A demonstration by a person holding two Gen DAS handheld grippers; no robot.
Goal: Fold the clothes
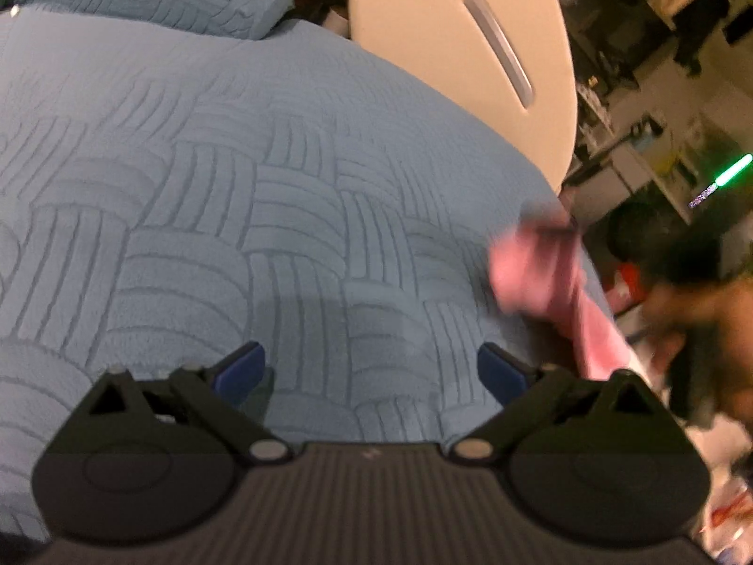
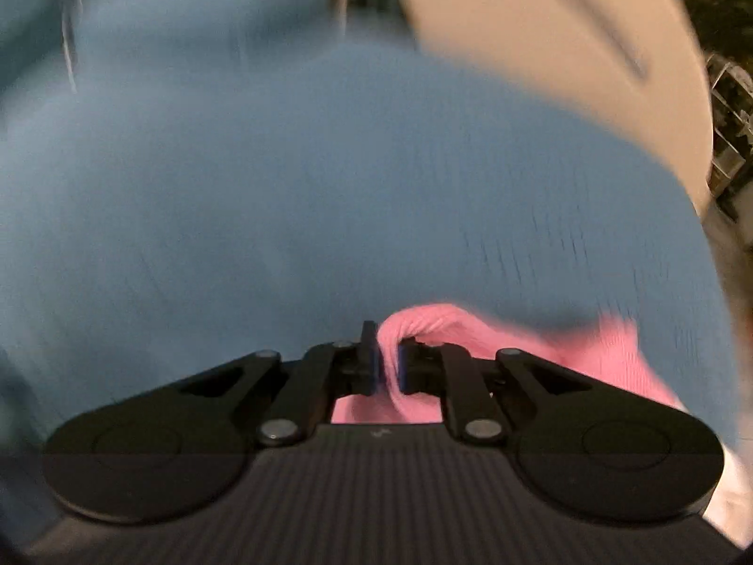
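Two grippers work over our blue quilted bedspread (image 1: 235,188). Our right gripper (image 2: 387,367) pinches a pink garment (image 2: 423,325). Our left gripper (image 1: 372,367) gapes empty.

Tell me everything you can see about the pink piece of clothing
The pink garment is soft, knit-looking fabric, plain pink with no visible print. It is bunched, not folded. The right gripper is shut on a rounded fold of it, and the rest trails to the right, over the blue bedspread. From the left wrist view it shows as a blurred pink strip near the bed's right edge, running down toward the person's hand. Its type and full shape cannot be told.
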